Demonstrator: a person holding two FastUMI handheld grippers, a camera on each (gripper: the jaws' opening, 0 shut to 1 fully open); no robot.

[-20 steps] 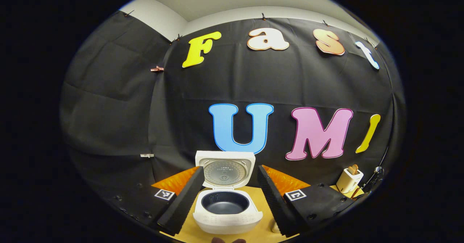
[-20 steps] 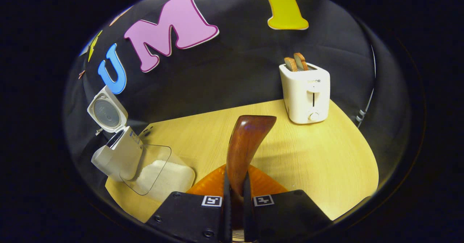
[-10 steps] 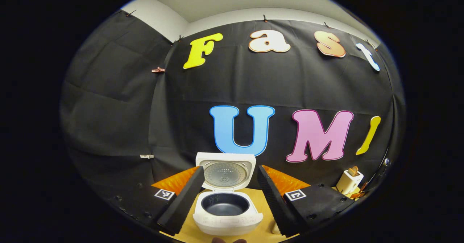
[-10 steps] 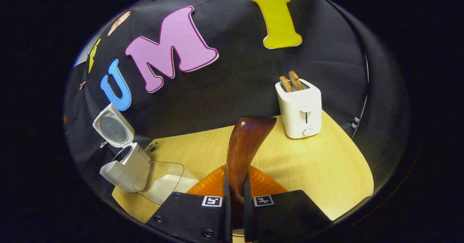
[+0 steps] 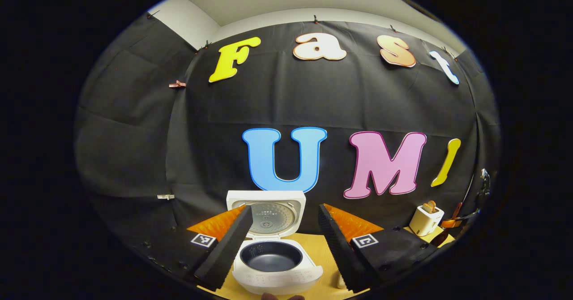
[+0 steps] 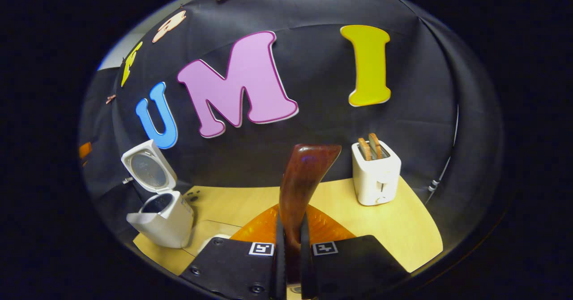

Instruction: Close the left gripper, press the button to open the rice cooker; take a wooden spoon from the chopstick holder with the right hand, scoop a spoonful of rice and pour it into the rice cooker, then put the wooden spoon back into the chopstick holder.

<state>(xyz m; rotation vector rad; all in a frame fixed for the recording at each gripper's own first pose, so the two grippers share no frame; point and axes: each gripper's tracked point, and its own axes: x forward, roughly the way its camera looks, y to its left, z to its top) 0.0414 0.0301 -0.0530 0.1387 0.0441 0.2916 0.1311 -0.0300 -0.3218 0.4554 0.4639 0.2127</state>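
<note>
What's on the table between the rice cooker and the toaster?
In the right gripper view, bare table separates rice cooker from toaster, partly hidden by the held spoon.

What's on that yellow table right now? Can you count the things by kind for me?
White kitchen appliances: 2, the open rice cooker and the toaster.
Toast slices in the toaster: 2.
Wooden spoons: 1, held in the right gripper.
Clear rice containers: 1, partly hidden.
Total: 6.
</note>
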